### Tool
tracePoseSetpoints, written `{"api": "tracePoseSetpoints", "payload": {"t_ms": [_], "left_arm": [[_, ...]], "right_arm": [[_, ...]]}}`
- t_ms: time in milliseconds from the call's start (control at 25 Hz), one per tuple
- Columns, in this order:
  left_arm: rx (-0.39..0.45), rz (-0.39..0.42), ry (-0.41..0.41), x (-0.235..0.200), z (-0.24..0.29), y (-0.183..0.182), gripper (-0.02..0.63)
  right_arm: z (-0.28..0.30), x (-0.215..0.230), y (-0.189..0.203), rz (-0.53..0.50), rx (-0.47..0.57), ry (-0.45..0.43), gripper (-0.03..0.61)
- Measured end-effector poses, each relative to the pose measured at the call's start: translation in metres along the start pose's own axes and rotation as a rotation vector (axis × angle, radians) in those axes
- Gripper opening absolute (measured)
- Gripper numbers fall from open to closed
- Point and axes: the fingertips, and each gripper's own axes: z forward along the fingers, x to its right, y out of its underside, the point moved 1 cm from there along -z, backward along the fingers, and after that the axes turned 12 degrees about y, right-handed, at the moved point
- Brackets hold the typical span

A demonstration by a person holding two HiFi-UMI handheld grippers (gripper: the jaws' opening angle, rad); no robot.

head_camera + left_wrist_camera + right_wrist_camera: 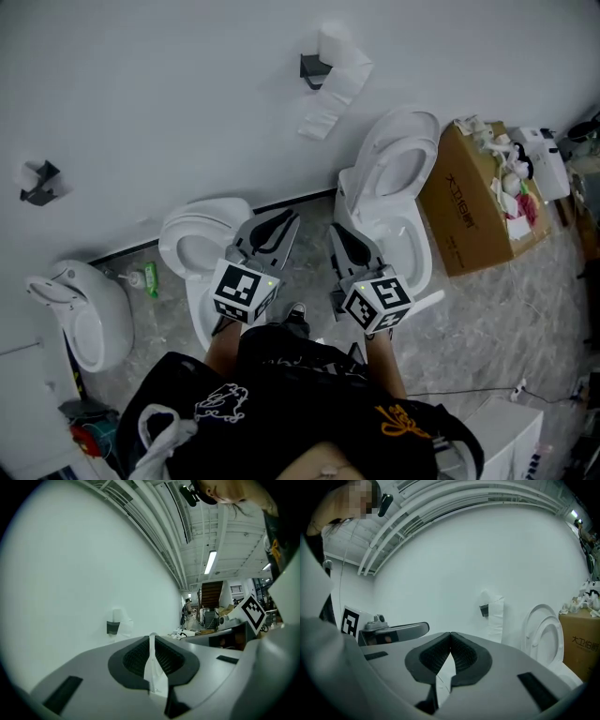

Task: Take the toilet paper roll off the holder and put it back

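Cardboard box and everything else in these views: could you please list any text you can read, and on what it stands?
"大卫伯爵", as far as I can tell: side of the cardboard box; the smaller line beneath is too small.
Marker cubes: square patterns only, no words.

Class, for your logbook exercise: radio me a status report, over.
Right gripper shut, empty. Left gripper almost shut, white sliver between jaws. Roll on holder, tail hanging. Toilet stands below it.
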Motion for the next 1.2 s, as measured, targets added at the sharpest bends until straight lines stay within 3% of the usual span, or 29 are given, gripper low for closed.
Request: {"api": "tracePoseSetpoints", "payload": {"t_ms": [280,560,800,1200], "left_arm": [[0.031,-0.025,0.018,-0.051,0.017,0.005,0.048],[0.042,-0.060,0.035,-0.069,0.026,0.011,0.048],[0.040,-0.106,0.021,-0.076,0.034,0.016,0.048],[0.041,-0.085,-0.038,-0.108,0.065,0.006,0.048]], "right_arm": [[0.051,-0.004,0.001,-0.030,-0.030,-0.007,0.012],[0.072,0.001,0.000,-0.040,-0.052,0.011,0.012],[0.082,0.012,-0.001,-0.040,-0.067,0.011,0.012],[0.141,0.048,-0.026,-0.054,-0.068,-0.055,0.012]]}}
